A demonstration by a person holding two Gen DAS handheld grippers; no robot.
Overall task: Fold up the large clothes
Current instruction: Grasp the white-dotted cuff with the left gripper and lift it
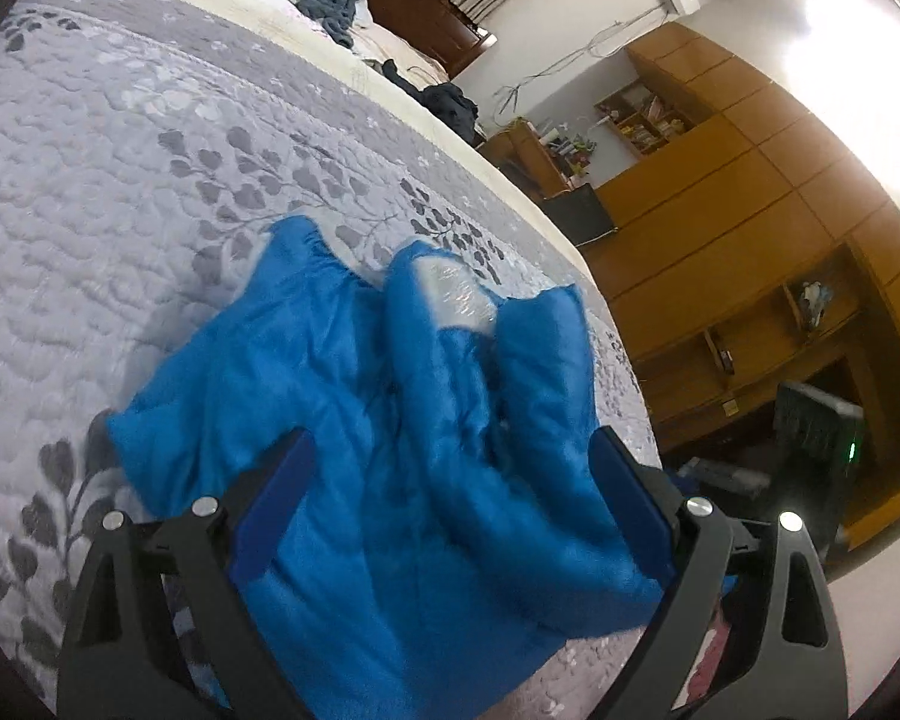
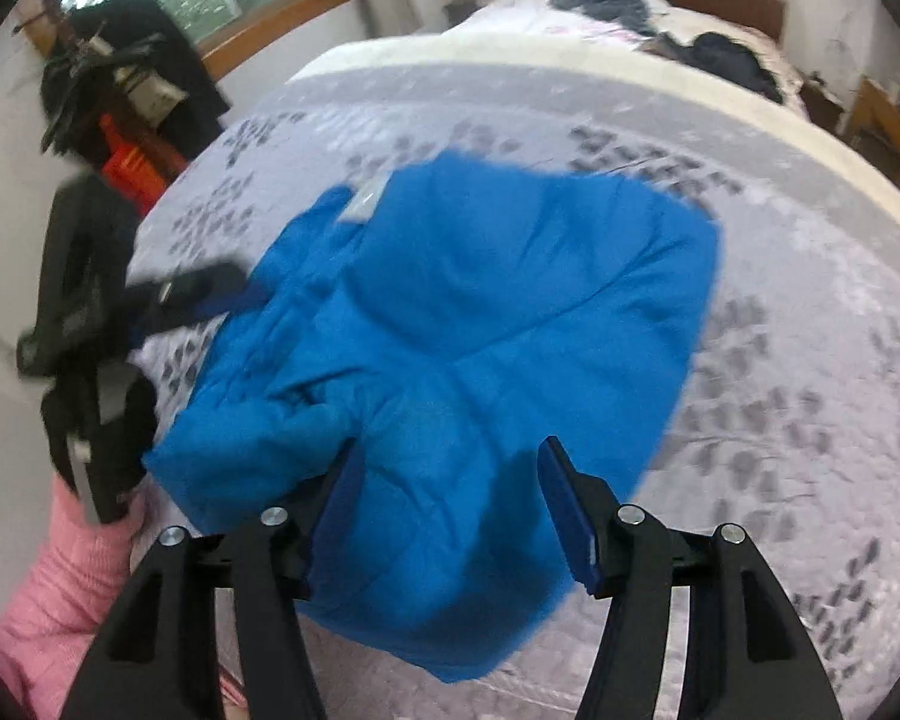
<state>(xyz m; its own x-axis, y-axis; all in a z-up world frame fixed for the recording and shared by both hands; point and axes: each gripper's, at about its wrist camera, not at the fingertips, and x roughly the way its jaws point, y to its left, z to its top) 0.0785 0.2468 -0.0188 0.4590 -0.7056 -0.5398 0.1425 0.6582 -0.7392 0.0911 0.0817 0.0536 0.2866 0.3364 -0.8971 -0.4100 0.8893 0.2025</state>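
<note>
Here, blue garment (image 1: 390, 420) between tool (image 1: 450, 450) fingers.

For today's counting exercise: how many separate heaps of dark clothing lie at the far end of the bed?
2. One dark blue heap lies on the pale bedding near the headboard; a darker heap lies by the bed's edge. More may be hidden.

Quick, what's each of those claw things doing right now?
Left gripper: open, holding nothing, over the blue garment.
Right gripper: open, holding nothing, over the same garment.
</note>
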